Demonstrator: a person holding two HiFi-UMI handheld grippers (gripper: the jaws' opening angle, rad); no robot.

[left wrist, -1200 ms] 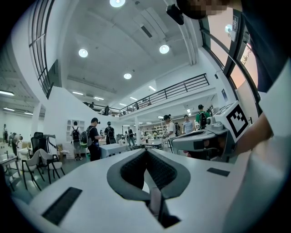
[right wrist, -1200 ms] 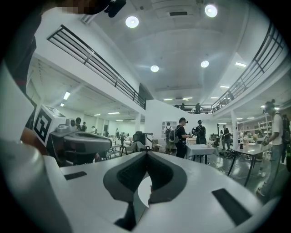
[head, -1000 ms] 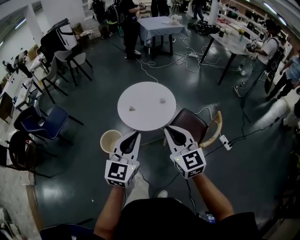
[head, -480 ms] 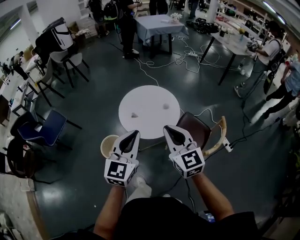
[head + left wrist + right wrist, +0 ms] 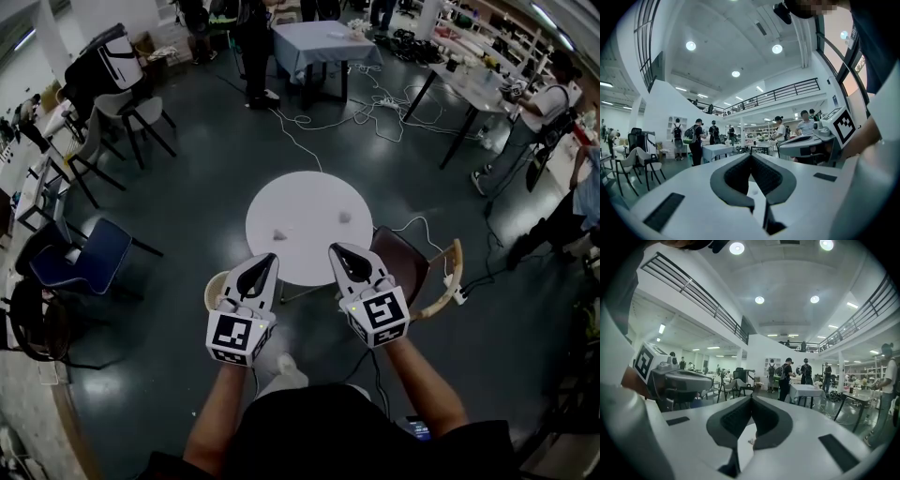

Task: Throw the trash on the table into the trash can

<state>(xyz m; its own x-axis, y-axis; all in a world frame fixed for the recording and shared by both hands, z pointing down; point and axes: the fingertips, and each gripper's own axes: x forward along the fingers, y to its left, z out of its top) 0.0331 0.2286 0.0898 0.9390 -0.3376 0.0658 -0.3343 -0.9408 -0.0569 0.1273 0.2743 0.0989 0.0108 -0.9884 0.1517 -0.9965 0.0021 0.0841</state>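
Observation:
A round white table (image 5: pixel 309 192) stands ahead of me with two small crumpled scraps of trash on it, one on the left (image 5: pixel 278 232) and one on the right (image 5: pixel 345 217). A beige trash can (image 5: pixel 216 284) sits on the floor at the table's near left, half hidden behind my left gripper (image 5: pixel 269 257). Both grippers hang side by side over the table's near edge, short of the scraps. The left gripper (image 5: pixel 751 157) is shut and empty. My right gripper (image 5: pixel 336 249) is also shut and empty, its jaws (image 5: pixel 751 399) meeting with nothing between them.
A brown chair with a wooden frame (image 5: pixel 405 267) stands at the table's near right, a blue chair (image 5: pixel 73 267) to the left. Cables and a power strip (image 5: pixel 457 292) lie on the dark floor. Further tables, chairs and several people fill the back of the hall.
The table and trash can have drawn slightly nearer and shifted right in the head view. Both grippers stayed shut, side by side, now reaching the table's near edge.

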